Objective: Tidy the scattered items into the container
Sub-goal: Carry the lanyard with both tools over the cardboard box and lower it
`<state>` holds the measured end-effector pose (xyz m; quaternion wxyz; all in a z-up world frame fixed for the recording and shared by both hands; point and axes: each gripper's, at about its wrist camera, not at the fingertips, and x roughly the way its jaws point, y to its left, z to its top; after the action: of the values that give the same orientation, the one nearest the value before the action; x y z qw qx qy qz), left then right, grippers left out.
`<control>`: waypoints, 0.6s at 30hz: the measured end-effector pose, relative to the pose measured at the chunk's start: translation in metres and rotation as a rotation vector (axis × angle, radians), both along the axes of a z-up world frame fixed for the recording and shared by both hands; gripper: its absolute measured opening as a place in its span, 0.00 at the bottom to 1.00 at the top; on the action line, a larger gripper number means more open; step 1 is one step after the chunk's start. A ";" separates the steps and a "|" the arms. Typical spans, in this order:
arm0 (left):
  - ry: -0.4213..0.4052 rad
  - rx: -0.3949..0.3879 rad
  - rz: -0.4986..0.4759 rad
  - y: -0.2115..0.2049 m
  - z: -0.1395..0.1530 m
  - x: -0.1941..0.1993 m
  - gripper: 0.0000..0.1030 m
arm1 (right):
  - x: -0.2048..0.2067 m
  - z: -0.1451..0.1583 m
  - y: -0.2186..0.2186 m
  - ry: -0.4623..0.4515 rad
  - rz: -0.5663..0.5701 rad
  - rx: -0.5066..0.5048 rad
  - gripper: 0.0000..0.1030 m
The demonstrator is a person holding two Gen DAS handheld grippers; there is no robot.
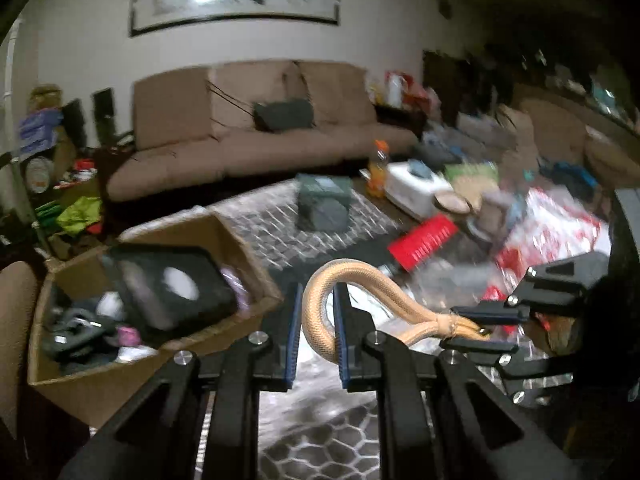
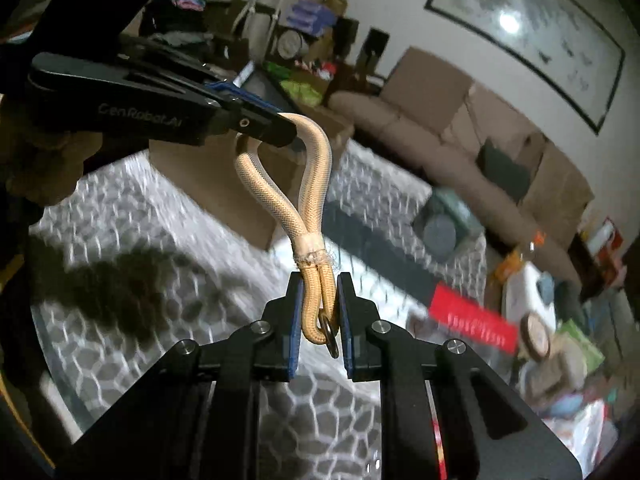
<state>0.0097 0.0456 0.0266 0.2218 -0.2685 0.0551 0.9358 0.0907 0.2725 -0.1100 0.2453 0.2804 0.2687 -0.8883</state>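
A beige braided rope strap [image 1: 352, 276] [image 2: 316, 168], folded into a loop with a bound end and a metal ring, hangs in the air between both grippers. My left gripper [image 1: 318, 292] is shut on its looped end; it shows in the right wrist view [image 2: 276, 128] at upper left. My right gripper [image 2: 319, 284] is shut on the ring end; it shows in the left wrist view [image 1: 468, 326] at right. The cardboard box [image 1: 200, 356], the container, sits at lower left and holds a black flat item [image 1: 172, 284] and several small things.
A glass table [image 1: 320, 452] over a patterned rug lies below. A red box [image 1: 424, 242], an orange bottle [image 1: 378, 174], a white case [image 1: 416, 190], a green-grey item [image 1: 324, 202] and red-white packaging [image 1: 552, 232] lie to the right. A brown sofa [image 1: 256, 120] stands behind.
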 end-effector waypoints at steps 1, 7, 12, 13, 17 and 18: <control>0.023 -0.006 0.031 -0.009 0.008 0.000 0.14 | -0.003 0.007 -0.009 0.013 0.011 -0.004 0.15; 0.117 -0.018 0.188 -0.065 0.039 0.001 0.14 | -0.029 0.043 -0.061 0.064 0.073 -0.100 0.15; 0.131 0.014 0.278 -0.111 0.054 -0.007 0.14 | -0.056 0.055 -0.115 0.069 0.138 -0.135 0.15; 0.132 0.015 0.295 -0.119 0.055 -0.009 0.14 | -0.063 0.056 -0.128 0.069 0.149 -0.134 0.15; 0.143 0.013 0.392 -0.149 0.052 -0.023 0.14 | -0.085 0.055 -0.169 0.073 0.181 -0.123 0.15; 0.138 0.016 0.413 -0.156 0.050 -0.028 0.14 | -0.092 0.055 -0.179 0.074 0.184 -0.113 0.15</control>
<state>-0.0185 -0.1108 0.0763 0.0233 -0.2075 0.0066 0.9779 -0.0013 0.0935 -0.0553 0.3312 0.2070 0.2519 -0.8854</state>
